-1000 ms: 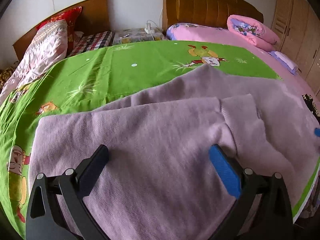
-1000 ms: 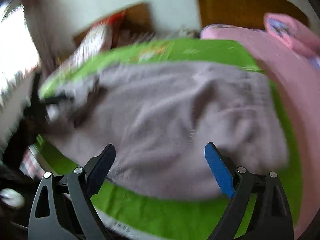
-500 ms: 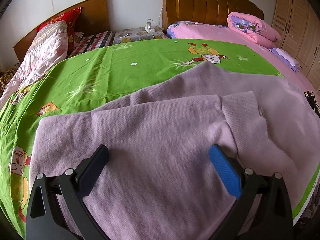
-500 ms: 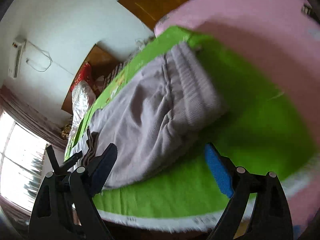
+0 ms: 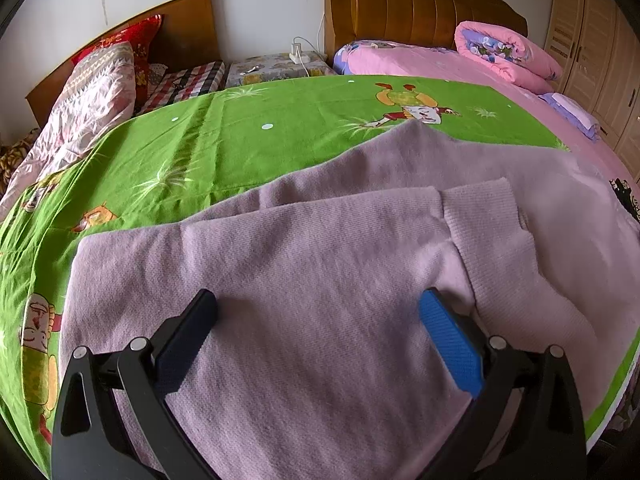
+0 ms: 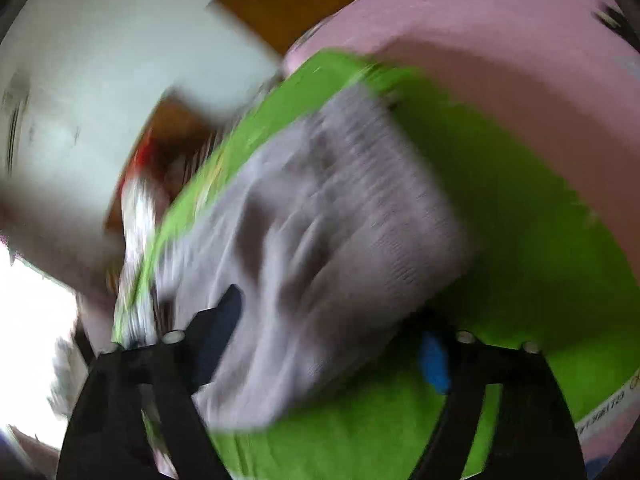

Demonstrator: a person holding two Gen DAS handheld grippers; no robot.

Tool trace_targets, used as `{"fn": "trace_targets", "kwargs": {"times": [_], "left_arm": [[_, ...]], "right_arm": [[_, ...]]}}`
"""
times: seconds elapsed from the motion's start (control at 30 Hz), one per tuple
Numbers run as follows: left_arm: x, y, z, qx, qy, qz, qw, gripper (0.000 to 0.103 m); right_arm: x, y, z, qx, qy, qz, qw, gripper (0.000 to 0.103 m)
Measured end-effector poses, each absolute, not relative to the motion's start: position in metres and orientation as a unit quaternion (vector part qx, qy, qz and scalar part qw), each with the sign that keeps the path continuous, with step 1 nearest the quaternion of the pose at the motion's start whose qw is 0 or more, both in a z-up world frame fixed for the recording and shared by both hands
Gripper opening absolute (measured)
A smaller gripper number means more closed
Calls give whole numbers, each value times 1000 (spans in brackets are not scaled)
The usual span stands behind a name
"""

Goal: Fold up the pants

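The lilac knit pants [image 5: 320,264] lie spread on a green cartoon-print sheet [image 5: 256,140], with a ribbed band [image 5: 488,224] folded over at the right. My left gripper [image 5: 318,320] is open, its jaws wide apart just above the cloth, holding nothing. In the blurred right wrist view the pants [image 6: 320,220] lie ahead with their ribbed end to the right. My right gripper [image 6: 328,328] is open low over the near edge of the pants, with cloth lying between its jaws.
The green sheet covers a pink bed [image 5: 420,60] with a rolled pink quilt [image 5: 508,52] by the headboard. A second bed with pillows [image 5: 100,84] stands at the left, a nightstand [image 5: 276,66] between them. Wardrobe doors [image 5: 592,40] at far right.
The right gripper swung fast from a view across the pants, tilted, and dropped close to their near edge. The left gripper stayed over the cloth and drew back slightly.
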State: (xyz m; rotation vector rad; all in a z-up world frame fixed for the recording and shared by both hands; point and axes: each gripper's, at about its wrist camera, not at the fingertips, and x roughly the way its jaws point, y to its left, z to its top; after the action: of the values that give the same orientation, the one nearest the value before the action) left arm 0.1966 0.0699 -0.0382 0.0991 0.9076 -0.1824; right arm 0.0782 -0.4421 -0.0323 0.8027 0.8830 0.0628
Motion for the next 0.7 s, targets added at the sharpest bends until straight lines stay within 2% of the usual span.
{"fn": "trace_targets", "kwargs": {"times": [0.03, 0.07, 0.1, 0.2, 0.3, 0.37, 0.43, 0.47, 0.5, 0.57, 0.63, 0.7], "left_arm": [[196, 70, -39, 48, 438, -88, 893, 101], [197, 70, -38, 48, 439, -89, 893, 101], [196, 71, -39, 48, 439, -89, 893, 101], [197, 72, -37, 40, 441, -92, 892, 101], [192, 72, -20, 18, 437, -96, 894, 101], [186, 63, 0, 0, 416, -125, 901, 101], [182, 36, 14, 28, 405, -156, 901, 101], [182, 22, 15, 49, 404, -165, 899, 101], [182, 11, 12, 66, 405, -174, 895, 101], [187, -11, -5, 100, 423, -181, 882, 101], [196, -23, -37, 120, 460, -167, 864, 102], [195, -15, -41, 89, 445, -178, 873, 102]], "right_arm": [[79, -450, -38, 409, 396, 26, 822, 68], [83, -452, -40, 417, 393, 15, 819, 70], [90, -445, -39, 407, 407, 25, 817, 74], [106, -419, -42, 386, 467, 141, 783, 74], [104, -410, -41, 372, 466, 141, 790, 71], [99, -426, -45, 402, 430, 92, 803, 63], [97, -436, -49, 430, 410, 64, 802, 53], [95, -437, -51, 438, 399, 59, 803, 46], [94, -435, -51, 435, 394, 56, 808, 44], [90, -436, -52, 438, 372, 54, 816, 34], [84, -443, -59, 473, 351, 54, 806, 32], [82, -451, -64, 497, 337, 55, 798, 32]]}}
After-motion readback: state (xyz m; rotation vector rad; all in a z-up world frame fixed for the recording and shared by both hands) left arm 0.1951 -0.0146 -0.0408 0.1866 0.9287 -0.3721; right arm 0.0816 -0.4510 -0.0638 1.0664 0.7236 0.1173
